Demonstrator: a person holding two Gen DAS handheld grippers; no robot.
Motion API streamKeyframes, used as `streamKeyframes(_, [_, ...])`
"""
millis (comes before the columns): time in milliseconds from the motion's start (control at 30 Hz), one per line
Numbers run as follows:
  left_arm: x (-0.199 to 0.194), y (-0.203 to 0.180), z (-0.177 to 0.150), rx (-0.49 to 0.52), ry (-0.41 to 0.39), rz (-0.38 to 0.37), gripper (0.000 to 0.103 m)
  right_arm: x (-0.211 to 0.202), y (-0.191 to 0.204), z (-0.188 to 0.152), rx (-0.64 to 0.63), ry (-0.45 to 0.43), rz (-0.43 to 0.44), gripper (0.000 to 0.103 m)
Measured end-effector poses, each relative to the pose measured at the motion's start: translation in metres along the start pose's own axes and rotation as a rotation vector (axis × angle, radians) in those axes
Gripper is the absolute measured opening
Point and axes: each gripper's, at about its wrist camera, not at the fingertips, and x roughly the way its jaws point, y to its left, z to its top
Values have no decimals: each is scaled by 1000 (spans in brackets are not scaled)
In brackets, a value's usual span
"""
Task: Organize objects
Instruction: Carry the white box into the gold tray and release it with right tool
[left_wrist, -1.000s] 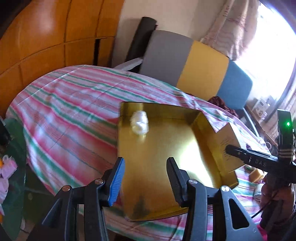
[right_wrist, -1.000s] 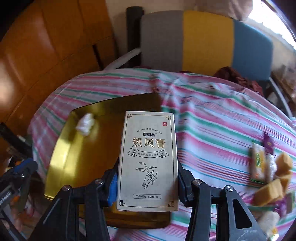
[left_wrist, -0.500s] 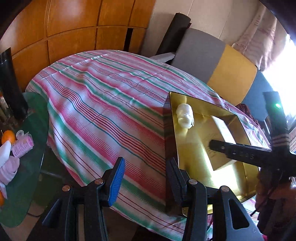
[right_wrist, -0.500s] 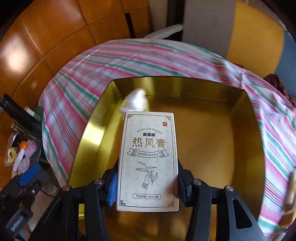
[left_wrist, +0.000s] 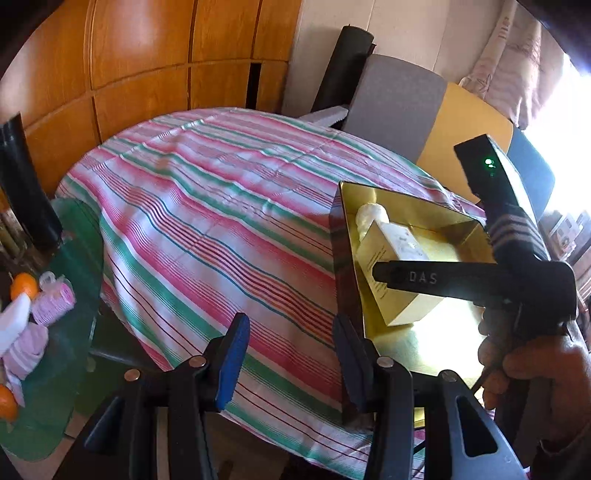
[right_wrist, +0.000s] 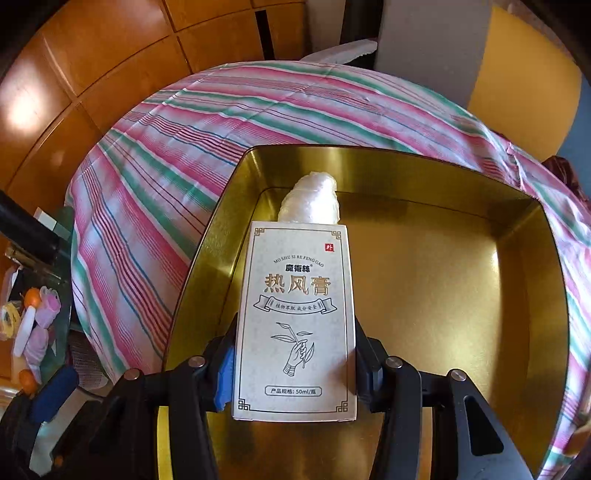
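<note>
Item: white carton (right_wrist: 295, 321), pinched in our right tool (right_wrist: 291, 362), over gold tray (right_wrist: 443, 295). Step: placing. Next: we lower, release beside wrapped bundle (right_wrist: 312, 199). Left tool (left_wrist: 288, 354) spread, empty.

The right gripper (right_wrist: 293, 363) clamped a white carton (right_wrist: 295, 321) by its lower sides, over the gold tray (right_wrist: 461, 291) near the tray's left wall. A white wrapped bundle (right_wrist: 310, 201) lay in the tray's far-left corner, just beyond the carton's top edge. The tray sat on a striped tablecloth (right_wrist: 192, 147).
</note>
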Motion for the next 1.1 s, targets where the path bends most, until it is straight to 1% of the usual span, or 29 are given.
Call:
streamKeyframes(33, [-1,-1,0,9,-9,9,47,1,-2,1,14,3,16,53])
streamKeyframes(67, [-3,-2,1,18,-18,17,47,2,-3,1,36,5,51,54])
streamKeyframes(133, [-6,-6,1,35,-35,24,47,0,-7,0,81,6,130,63])
streamKeyframes(167, [-7,-6,2,40,-40,23,47,-2,-9,-1,99,4,151,64])
streamKeyframes(267, [-10,-8,3,47,-47,18,47,-10,-10,-4,113,-21,181,65])
streamKeyframes(333, [-11,-8,5,48,-56,16,47,-17,-9,-7,103,-34,180,68])
streamKeyframes(433, [-17,-10,4,57,-78,21,47,-34,-6,-18,64,-87,122,75])
streamKeyframes(600, [-26,-19,5,78,-98,3,47,-61,-13,-35,12,-188,-15,82])
streamKeyframes(733, [-35,-29,3,100,-113,-32,47,-85,-21,-51,-22,-273,-126,85])
streamKeyframes(800, [-39,-35,3,118,-121,-38,47,-95,-26,-58,-38,-309,-168,87])
streamKeyframes(1100, [-45,-62,-2,190,-114,-73,47,-127,-41,-82,-55,-370,-291,90])
